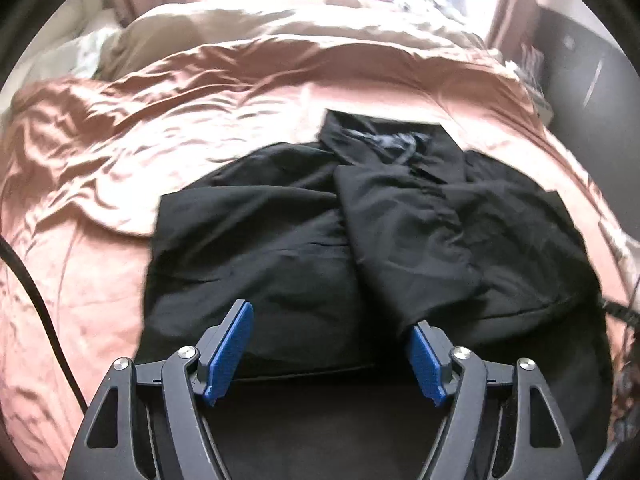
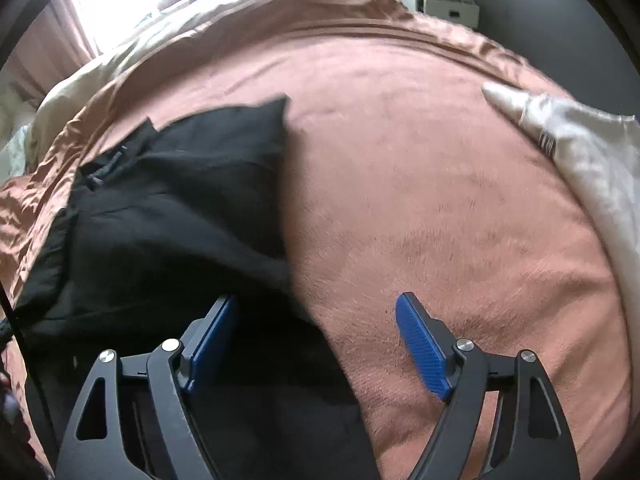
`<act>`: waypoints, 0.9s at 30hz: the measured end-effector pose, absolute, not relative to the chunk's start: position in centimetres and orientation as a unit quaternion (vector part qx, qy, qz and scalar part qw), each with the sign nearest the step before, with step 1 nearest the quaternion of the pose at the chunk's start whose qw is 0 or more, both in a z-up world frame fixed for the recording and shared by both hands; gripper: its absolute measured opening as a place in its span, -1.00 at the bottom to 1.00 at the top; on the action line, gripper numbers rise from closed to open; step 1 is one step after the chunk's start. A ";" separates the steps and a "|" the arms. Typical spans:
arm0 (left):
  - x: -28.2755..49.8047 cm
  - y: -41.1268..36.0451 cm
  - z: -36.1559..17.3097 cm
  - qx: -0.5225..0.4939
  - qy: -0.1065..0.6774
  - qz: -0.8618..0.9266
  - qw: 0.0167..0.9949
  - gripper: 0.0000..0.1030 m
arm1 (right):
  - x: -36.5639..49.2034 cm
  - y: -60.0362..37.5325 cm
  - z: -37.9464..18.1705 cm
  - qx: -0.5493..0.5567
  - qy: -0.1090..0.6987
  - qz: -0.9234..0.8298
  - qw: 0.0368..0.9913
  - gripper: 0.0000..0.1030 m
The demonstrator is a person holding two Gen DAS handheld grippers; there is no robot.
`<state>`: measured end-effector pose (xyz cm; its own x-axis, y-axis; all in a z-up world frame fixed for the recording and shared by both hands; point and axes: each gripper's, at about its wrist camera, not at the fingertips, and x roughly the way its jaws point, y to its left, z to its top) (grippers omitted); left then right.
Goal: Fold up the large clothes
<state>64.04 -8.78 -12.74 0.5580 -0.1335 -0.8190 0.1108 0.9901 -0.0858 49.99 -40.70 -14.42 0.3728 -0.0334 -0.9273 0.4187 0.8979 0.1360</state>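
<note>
Black garment [image 1: 304, 240] lies rumpled, partly folded on pink bedspread [image 1: 120, 160].

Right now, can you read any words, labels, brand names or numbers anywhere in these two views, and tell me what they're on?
No readable text anywhere.
Black garment: no print or tag visible.
Cream cloth: small dark striped mark, too blurred to read.
White box behind the bed: too small to tell.

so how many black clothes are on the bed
1: a black garment lies partly folded on the pink bedspread, just ahead of both open grippers. Its layers overlap, so another piece could be hidden.
</note>
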 end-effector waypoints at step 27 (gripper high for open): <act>61.7 1.9 -10.0 -0.189 0.424 -0.012 0.886 0.48 | 50.6 -41.9 -16.2 0.198 0.533 -0.153 0.808 0.54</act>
<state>61.74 1.92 -9.97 0.6405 -0.1810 -0.7463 -0.1400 0.9280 -0.3452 50.65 -41.87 -16.25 0.3842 -0.0369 -0.9225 0.4590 0.8746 0.1562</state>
